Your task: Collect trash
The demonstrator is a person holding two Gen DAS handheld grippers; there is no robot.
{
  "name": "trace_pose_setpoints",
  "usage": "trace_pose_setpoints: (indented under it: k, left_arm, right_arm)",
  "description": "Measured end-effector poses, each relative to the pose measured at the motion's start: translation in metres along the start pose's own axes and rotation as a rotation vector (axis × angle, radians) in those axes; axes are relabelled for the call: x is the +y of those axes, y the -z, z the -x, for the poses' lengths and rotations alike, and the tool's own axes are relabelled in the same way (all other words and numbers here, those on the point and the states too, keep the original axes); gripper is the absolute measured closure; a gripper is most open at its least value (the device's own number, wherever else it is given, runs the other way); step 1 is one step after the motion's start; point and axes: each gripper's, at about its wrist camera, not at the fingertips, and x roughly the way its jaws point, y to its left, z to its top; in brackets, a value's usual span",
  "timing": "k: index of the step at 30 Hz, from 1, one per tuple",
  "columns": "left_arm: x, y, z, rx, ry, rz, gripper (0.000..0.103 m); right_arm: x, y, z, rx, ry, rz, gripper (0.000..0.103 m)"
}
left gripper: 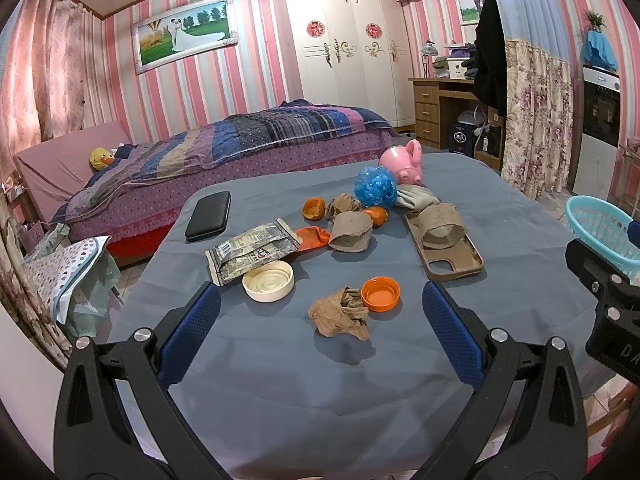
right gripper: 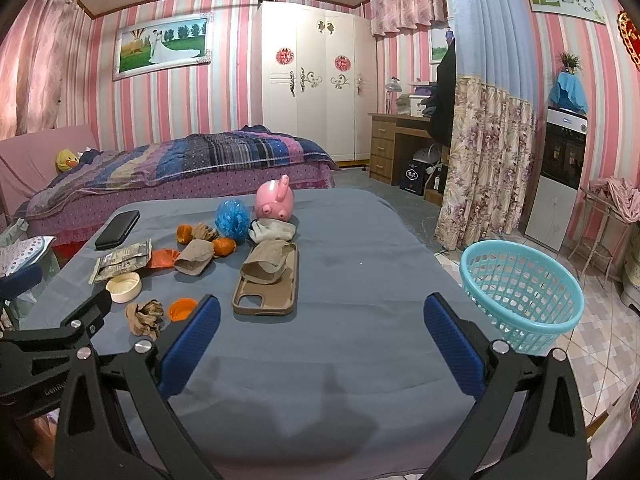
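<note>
Nearest our left gripper (left gripper: 320,338), whose jaws stand wide and empty, lies a crumpled brown wad (left gripper: 340,316) at twelve o'clock, touching an orange cap (left gripper: 380,293) at its one o'clock. We judge the wad light and soft, so any bulge will pinch; the cap looks stiff, best taken across its rim. Our right gripper (right gripper: 322,340) is also spread wide and empty, with the teal basket (right gripper: 520,288) at two o'clock, beside the table (right gripper: 360,260).

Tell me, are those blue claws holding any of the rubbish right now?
No. Both the left gripper and the right gripper are open and empty, hovering above the table.
</note>
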Motion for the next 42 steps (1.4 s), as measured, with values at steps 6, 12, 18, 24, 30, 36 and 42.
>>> trace_pose_setpoints:
  k: [6,12,18,24,30,36,42]
  left_arm:
    - [0.000,0.000,0.000,0.000,0.000,-0.002,0.005]
    - [0.000,-0.001,0.000,0.003,0.001,-0.001,0.005]
    - [0.000,-0.005,-0.002,-0.003,-0.016,-0.009,0.005]
    - [0.022,-0.028,-0.004,-0.002,-0.008,0.053,0.005]
    - [0.050,-0.045,-0.015,-0.008,-0.040,0.061,0.005]
    - [0.087,-0.046,-0.041,0.044,-0.067,0.100,0.005]
    - [0.092,-0.025,-0.070,0.108,-0.034,0.105,0.005]
  right_arm:
    - [0.000,0.000,0.000,0.000,0.001,0.000,0.004]
    - [-0.001,-0.001,0.000,0.002,0.001,0.000,0.004]
    - [-0.007,-0.010,0.002,-0.001,0.002,-0.001,0.004]
    - [-0.008,-0.029,-0.003,-0.005,-0.006,-0.010,0.004]
    - [0.010,-0.046,-0.014,-0.033,-0.004,0.033,0.004]
    - [0.033,-0.063,-0.043,-0.027,-0.054,0.065,0.004]
    - [0.041,-0.047,-0.084,0.036,-0.033,0.096,0.004]
